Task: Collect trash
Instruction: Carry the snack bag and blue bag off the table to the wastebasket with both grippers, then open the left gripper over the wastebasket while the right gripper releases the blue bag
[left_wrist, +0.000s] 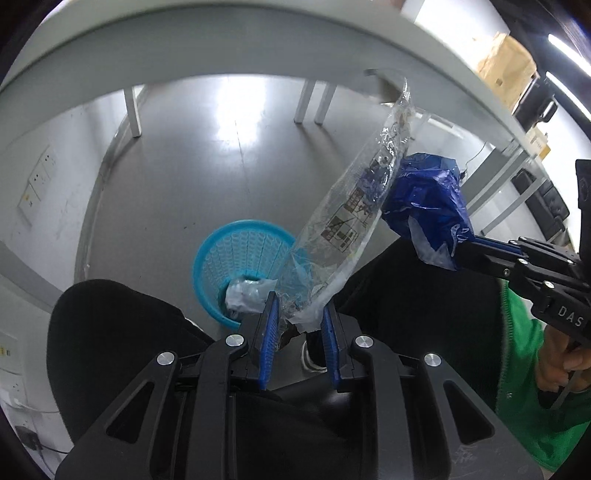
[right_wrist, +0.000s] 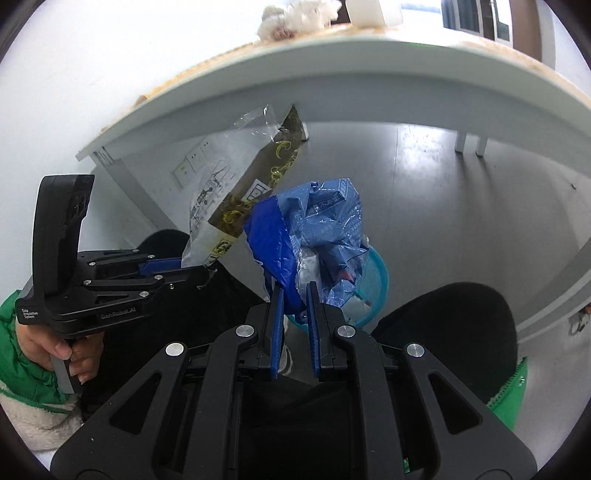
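My left gripper (left_wrist: 299, 314) is shut on a long clear plastic wrapper (left_wrist: 354, 206) with printed marks; it rises up and right. It also shows in the right wrist view (right_wrist: 229, 192), held by the left gripper (right_wrist: 199, 267). My right gripper (right_wrist: 293, 295) is shut on a crumpled blue plastic bag (right_wrist: 314, 229); in the left wrist view the bag (left_wrist: 428, 206) hangs at the right gripper (left_wrist: 458, 251). Below both stands a light blue mesh basket (left_wrist: 240, 251) on the floor with crumpled pale trash (left_wrist: 247, 291) inside. It also shows in the right wrist view (right_wrist: 373, 284).
A white table edge (left_wrist: 184, 55) arches overhead, with white legs (left_wrist: 133, 110) on the grey floor. My knees in black trousers (left_wrist: 110, 332) flank the basket. Cardboard boxes (left_wrist: 506, 66) stand at the far right. Wall sockets (left_wrist: 37, 184) are at the left.
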